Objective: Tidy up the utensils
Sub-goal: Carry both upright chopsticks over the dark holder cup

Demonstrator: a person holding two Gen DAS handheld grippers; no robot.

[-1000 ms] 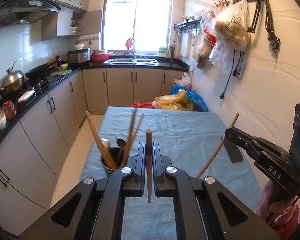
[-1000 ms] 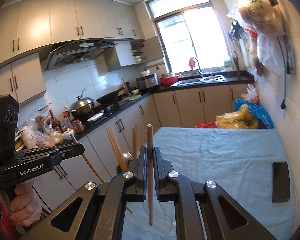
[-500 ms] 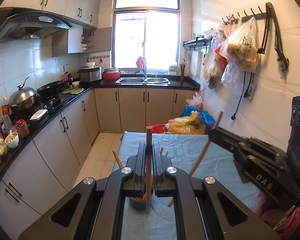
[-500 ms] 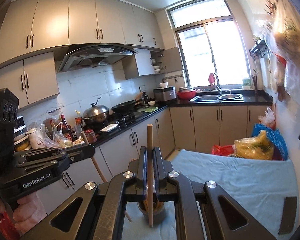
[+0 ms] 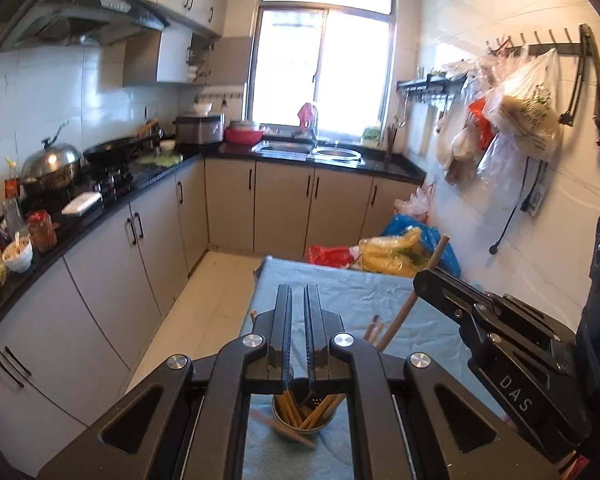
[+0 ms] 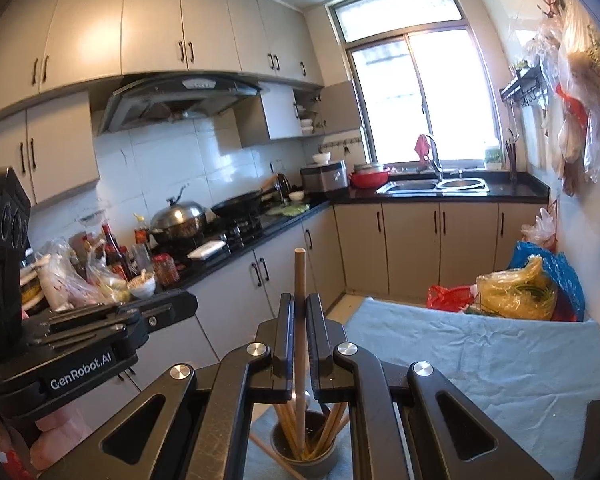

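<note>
Kitchen sorting station: a table (image 6: 500, 360) under a blue cloth, set along the tiled wall, apparently to keep the job clear of the crowded counter opposite. Above its near end, two hand-held grippers side by side, both tilted down toward one target.

Right gripper (image 6: 300, 298): clamped tight on a single wooden chopstick (image 6: 300, 272), held upright with the lower end inside the cup (image 6: 324, 466). An upright hold, probably chosen for a clean drop among the others without snagging.

Left gripper (image 5: 298, 290): drawn all but shut, with nothing between the fingers. Hovers just above the same cup, seemingly free for the next pick.

Grey cup: stands upright on the cloth near the table's front edge, directly below both pairs of fingers and within easy reach of either hand. Serves as the collecting point for the utensils.

Loose chopstick (image 6: 268, 450): lies slanted on the cloth just beside the cup's left side. Probably a miss, and likely the next thing to lift. Release of the held stick judged to be the step in hand.

By the count: one table, two grippers, one cup, one chopstick in a grip and one on the cloth. At least five more standing in the cup, the exact tally hidden behind the gripper frames. One dark flat slab (image 6: 596, 432) at the cloth's right edge, kind unclear.
</note>
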